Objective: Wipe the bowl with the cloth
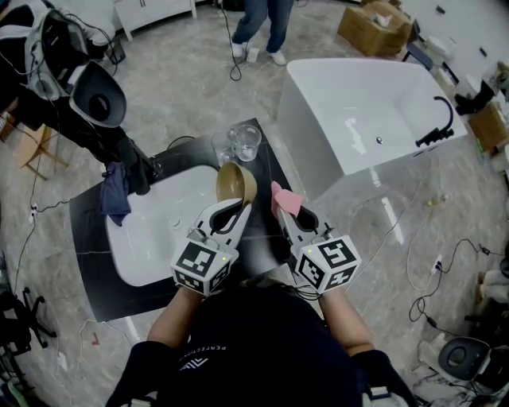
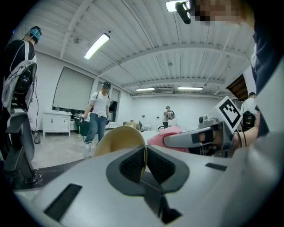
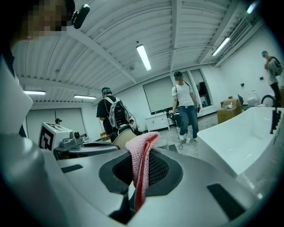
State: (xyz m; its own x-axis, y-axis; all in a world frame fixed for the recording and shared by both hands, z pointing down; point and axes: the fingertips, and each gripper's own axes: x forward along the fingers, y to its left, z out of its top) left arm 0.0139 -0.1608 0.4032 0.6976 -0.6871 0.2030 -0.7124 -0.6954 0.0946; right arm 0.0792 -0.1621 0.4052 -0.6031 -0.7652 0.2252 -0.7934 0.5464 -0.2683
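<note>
In the head view my left gripper (image 1: pixel 238 205) is shut on the rim of a tan bowl (image 1: pixel 236 183), held on edge over the sink. My right gripper (image 1: pixel 284 211) sits just right of it, shut on a folded pink cloth (image 1: pixel 286 199) that sticks up between its jaws. Bowl and cloth are close but apart. The left gripper view shows the bowl (image 2: pixel 119 140) pinched by its thin rim at the left gripper (image 2: pixel 144 165), with the cloth (image 2: pixel 167 132) and the other gripper behind it. The right gripper view shows the cloth (image 3: pixel 141 156) clamped in the right gripper (image 3: pixel 141 170), the bowl (image 3: pixel 120 135) to its left.
A white sink basin (image 1: pixel 155 230) sits in a black counter (image 1: pixel 87 262) below the grippers. Two clear glasses (image 1: pixel 245 141) stand at the counter's far edge. A blue rag (image 1: pixel 115 193) hangs by the black faucet (image 1: pixel 143 168). A white bathtub (image 1: pixel 362 111) stands to the right. A person (image 1: pixel 261 24) stands beyond.
</note>
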